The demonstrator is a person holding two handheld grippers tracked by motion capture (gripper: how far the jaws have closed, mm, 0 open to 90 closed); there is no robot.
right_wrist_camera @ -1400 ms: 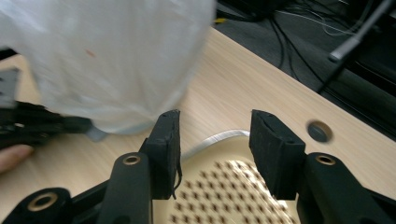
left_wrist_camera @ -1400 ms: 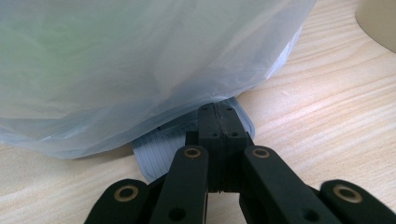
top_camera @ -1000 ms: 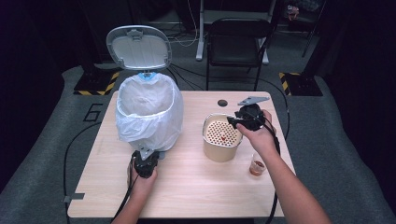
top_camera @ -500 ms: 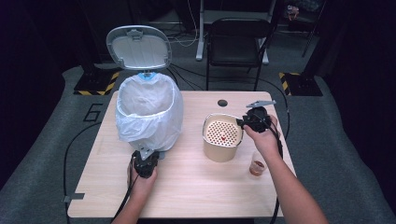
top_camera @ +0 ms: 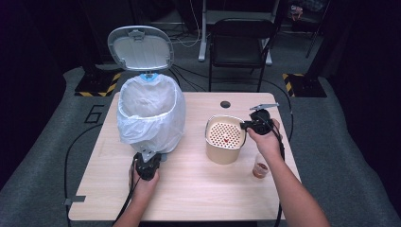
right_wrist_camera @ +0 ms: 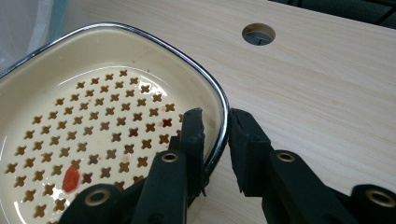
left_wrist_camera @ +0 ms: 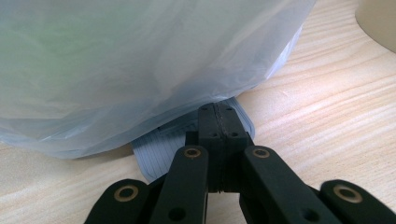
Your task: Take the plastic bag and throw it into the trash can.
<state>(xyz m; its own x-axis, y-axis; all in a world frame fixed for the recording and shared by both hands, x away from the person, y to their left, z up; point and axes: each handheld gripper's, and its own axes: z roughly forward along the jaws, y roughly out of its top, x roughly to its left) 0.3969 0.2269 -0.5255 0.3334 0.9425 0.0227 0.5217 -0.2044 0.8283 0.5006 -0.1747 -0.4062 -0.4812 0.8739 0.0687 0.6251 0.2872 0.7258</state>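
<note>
A bin (top_camera: 151,113) lined with a white bag (left_wrist_camera: 140,60) stands at the table's left, its lid (top_camera: 140,47) raised. My left gripper (top_camera: 147,156) is at the bin's foot, shut with nothing between the jaws, tips (left_wrist_camera: 217,109) resting on the grey ribbed pedal (left_wrist_camera: 154,154). A cream container (top_camera: 225,137) with a perforated insert (right_wrist_camera: 93,121) sits at centre right. My right gripper (top_camera: 246,125) straddles its right rim, one jaw inside and one outside, closed (right_wrist_camera: 215,119) on the rim (right_wrist_camera: 219,93). A small red scrap (right_wrist_camera: 71,178) lies on the insert.
A small clear cup (top_camera: 260,168) with reddish-brown contents stands near my right wrist, just right of the container. A round hole (top_camera: 225,104) sits in the tabletop behind the container. A black chair (top_camera: 241,42) stands beyond the table's far edge.
My right gripper has slid right and slightly toward me, from above the container to its right rim. The left gripper, bin and container have stayed put.
</note>
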